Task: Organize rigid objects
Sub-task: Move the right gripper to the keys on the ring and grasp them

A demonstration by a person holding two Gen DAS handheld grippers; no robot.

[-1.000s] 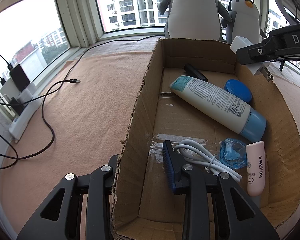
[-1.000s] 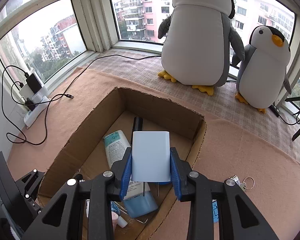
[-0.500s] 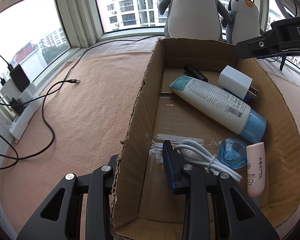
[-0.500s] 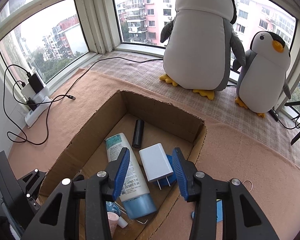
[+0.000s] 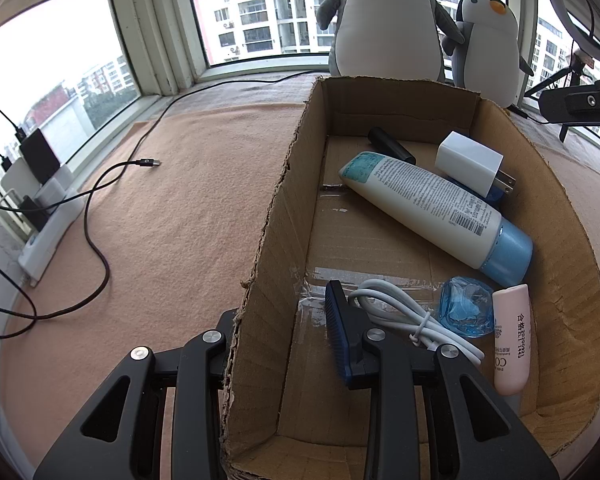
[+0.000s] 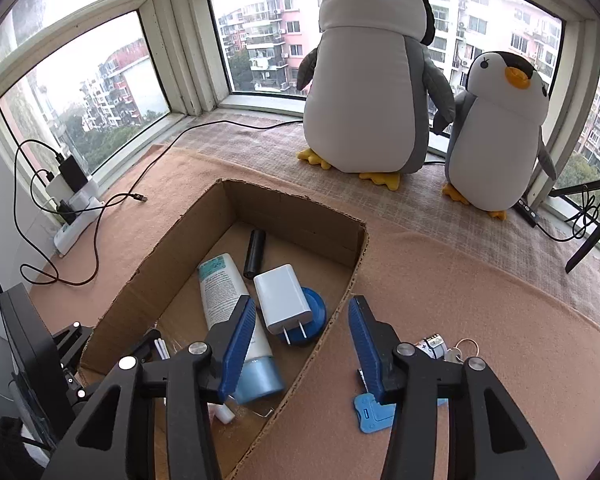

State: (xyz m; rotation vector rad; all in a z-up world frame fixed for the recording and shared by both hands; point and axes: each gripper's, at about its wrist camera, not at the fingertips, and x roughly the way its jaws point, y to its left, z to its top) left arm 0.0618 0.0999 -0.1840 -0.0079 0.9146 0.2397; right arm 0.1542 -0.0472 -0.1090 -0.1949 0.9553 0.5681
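The right gripper (image 6: 300, 344) hangs over the box's right edge with its jaws opening and nothing between the blue pads (image 6: 238, 344). The white charger (image 6: 282, 298) lies below in the box (image 6: 360, 264), on its side across a blue lid (image 6: 314, 308), prongs pointing back at the gripper, tucked against the lotion tube (image 6: 228, 308) and near a black cylinder (image 6: 255, 254).

The left gripper (image 5: 284, 344) is pinched onto the box's left wall (image 5: 260, 264), one finger outside and one inside, so it's basically the anchor here. In its view the charger (image 5: 470, 162) sits at the far end, with the white cable (image 5: 404, 316), a pink tube (image 5: 512, 340) and a clear blue thing (image 5: 466, 312) at the near end.

So this step looks like the release and pull-away. Doing it well probably means letting the jaws go wide before lifting, then backing straight up and out so a finger doesn't catch the cardboard rim. The left grip is worth holding steady since the box is light and would likely slide on the tan cloth (image 6: 440, 300).

Next pick is probably on the cloth to the right: a blue tag (image 6: 370, 412) and keys (image 6: 452, 350) sit just under the right finger. Both are flat and small, so a low, squared-up approach would help.
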